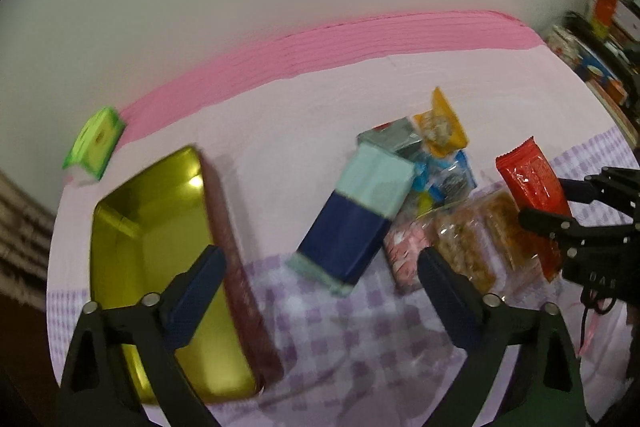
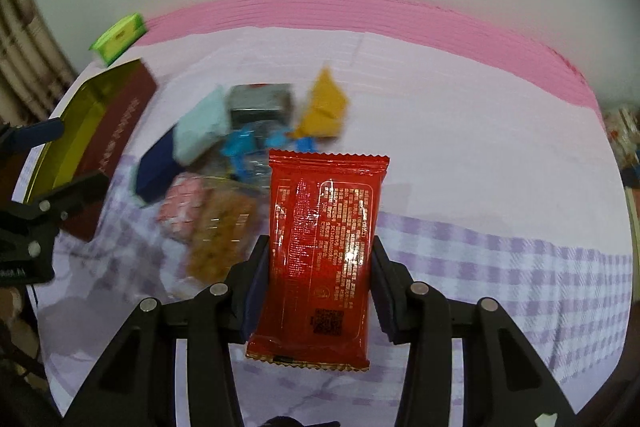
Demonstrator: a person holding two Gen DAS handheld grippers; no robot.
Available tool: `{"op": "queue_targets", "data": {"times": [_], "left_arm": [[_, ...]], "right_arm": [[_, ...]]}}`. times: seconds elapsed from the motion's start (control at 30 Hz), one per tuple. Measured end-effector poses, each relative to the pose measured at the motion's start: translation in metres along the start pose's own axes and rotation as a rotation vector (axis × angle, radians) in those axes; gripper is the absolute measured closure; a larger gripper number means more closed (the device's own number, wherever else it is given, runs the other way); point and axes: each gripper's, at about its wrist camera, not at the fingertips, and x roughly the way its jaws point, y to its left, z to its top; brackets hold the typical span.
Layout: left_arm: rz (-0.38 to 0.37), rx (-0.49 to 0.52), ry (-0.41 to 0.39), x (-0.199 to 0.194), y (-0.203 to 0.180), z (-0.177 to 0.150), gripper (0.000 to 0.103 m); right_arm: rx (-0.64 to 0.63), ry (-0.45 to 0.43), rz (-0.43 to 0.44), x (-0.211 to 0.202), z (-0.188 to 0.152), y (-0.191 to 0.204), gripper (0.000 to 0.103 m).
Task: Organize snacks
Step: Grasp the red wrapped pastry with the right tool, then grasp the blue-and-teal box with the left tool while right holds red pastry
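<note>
print on the glossy red foil snack packet (image 2: 320, 255) was too small to read. right gripper (image 2: 318, 287) clamped it above the checked cloth (image 2: 500, 267); left gripper (image 1: 320, 291) gaped w/ nothing between, by the gold-lined tin box (image 1: 152, 247).

My two fisheye views are evenly bright — edges bend, the snack pile (image 2: 224, 179) smears, glare on the gold tin (image 1: 160, 227).

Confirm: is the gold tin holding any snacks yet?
No. In the left wrist view the gold tin shows only its bare shiny floor, with the snack pile lying outside it on the cloth.
</note>
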Motion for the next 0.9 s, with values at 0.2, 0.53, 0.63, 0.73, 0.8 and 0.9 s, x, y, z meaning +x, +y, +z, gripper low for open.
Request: {"op": "queue_targets", "data": {"times": [0.2,0.53,0.63,0.73,0.8,0.9], "left_arm": [[-0.035,0.038,0.014,0.021,0.000,0.019,0.018],[-0.123,0.055,0.100,0.063,-0.005,0.031,0.020],[-0.117,0.055,0.111,0.074,-0.004,0.035,0.020],[-0.119,0.046,0.128,0.083,-0.002,0.036,0.021],[-0.116,0.037,0.143,0.089,-0.001,0.034,0.025],[-0.132,0.012,0.168,0.096,0.001,0.031,0.040]], "right_arm": [[0.062,0.004,-0.026,0.002,-0.003,-0.027,0.060],[0.084,0.005,-0.034,0.004,-0.006,-0.034,0.060],[0.087,0.007,-0.034,0.005,-0.006,-0.034,0.060],[0.087,0.009,-0.031,0.005,-0.005,-0.032,0.060],[0.084,0.011,-0.029,0.006,-0.006,-0.030,0.060],[0.080,0.017,-0.024,0.010,-0.006,-0.028,0.060]]}}
